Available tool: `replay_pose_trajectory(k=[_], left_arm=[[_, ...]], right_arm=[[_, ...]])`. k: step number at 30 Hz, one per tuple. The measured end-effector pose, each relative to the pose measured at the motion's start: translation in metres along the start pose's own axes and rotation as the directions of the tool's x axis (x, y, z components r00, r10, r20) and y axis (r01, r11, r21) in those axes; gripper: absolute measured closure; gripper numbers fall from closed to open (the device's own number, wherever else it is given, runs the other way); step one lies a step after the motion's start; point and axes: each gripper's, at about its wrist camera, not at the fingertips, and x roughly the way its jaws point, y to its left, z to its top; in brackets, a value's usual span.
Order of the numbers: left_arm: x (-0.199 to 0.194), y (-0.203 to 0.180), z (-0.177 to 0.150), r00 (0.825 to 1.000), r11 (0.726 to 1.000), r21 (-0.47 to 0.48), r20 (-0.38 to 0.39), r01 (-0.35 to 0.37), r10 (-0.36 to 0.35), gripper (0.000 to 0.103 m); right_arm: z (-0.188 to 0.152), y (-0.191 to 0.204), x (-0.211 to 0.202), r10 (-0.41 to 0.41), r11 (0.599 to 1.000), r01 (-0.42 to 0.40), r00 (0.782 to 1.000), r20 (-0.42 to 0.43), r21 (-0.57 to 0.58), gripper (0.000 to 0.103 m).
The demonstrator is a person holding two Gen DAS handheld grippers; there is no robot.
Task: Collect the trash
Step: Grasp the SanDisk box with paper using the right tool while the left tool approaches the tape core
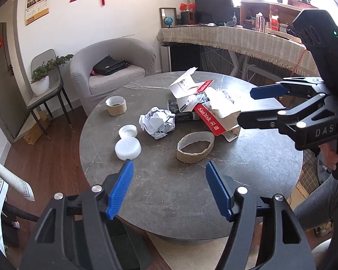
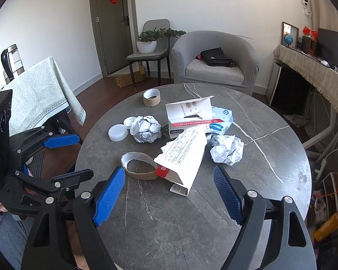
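Note:
Trash lies on a round grey marble table (image 1: 169, 200): a crumpled paper ball (image 1: 157, 122), a squashed cardboard ring (image 1: 195, 146), a cardboard tape core (image 1: 116, 105), two white lids (image 1: 127, 149) and torn red-and-white SanDisk packaging (image 1: 208, 115). My left gripper (image 1: 169, 166) hovers open over the near edge, nothing between its blue pads. My right gripper (image 2: 169, 171) is open too, just short of the ring (image 2: 138, 163) and the torn packaging (image 2: 187, 155). A second paper ball (image 2: 227, 149) and a blue-white wrapper (image 2: 222, 121) lie to the right.
A grey armchair (image 2: 216, 60) with a black bag stands behind the table, beside a chair holding a potted plant (image 2: 147, 42). A cloth-covered desk (image 1: 236, 38) runs along the right wall. A cloth-draped table (image 2: 40, 94) stands at the left. The person's leg (image 1: 315, 204) shows near the table.

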Motion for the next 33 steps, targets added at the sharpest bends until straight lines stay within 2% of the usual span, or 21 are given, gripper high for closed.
replay_pose_trajectory(k=[5, 7, 11, 15, 20, 25, 30, 33], left_arm=[[0.017, 0.005, 0.001, 0.997, 0.997, -0.001, -0.039, 0.072, -0.072, 0.047], [0.020, 0.003, 0.003, 0.996, 0.996, 0.007, -0.041, 0.084, -0.083, 0.047], [0.025, -0.002, 0.010, 0.995, 0.995, 0.031, -0.031, 0.099, -0.098, 0.045], [0.031, 0.001, 0.014, 0.994, 0.994, 0.007, -0.021, 0.105, -0.105, 0.040], [0.032, -0.006, 0.022, 0.994, 0.994, 0.024, -0.004, 0.107, -0.107, 0.033], [0.043, -0.010, 0.029, 0.993, 0.992, 0.029, -0.021, 0.120, -0.120, 0.032], [0.053, -0.015, 0.033, 0.990, 0.990, 0.026, -0.035, 0.136, -0.135, 0.032], [0.059, -0.018, 0.035, 0.988, 0.988, 0.019, -0.044, 0.151, -0.150, 0.032]], right_arm=[[0.008, -0.001, 0.023, -0.012, 0.999, 0.011, 0.999, -0.034, -0.030, 0.023], [0.010, -0.003, 0.032, -0.011, 1.000, 0.010, 0.999, -0.049, -0.018, 0.025], [0.012, -0.011, 0.046, -0.018, 0.999, 0.020, 0.998, -0.057, 0.027, 0.041], [0.012, -0.020, 0.051, -0.022, 0.997, 0.024, 0.999, -0.037, 0.074, 0.045], [0.011, -0.038, 0.047, 0.001, 0.990, 0.000, 1.000, -0.007, 0.138, 0.062], [0.012, -0.047, 0.048, 0.020, 0.989, -0.019, 1.000, -0.005, 0.145, 0.075], [0.010, -0.046, 0.046, 0.018, 0.991, -0.018, 1.000, -0.003, 0.132, 0.081], [0.008, -0.049, 0.043, 0.016, 0.991, -0.016, 1.000, 0.002, 0.132, 0.091]])
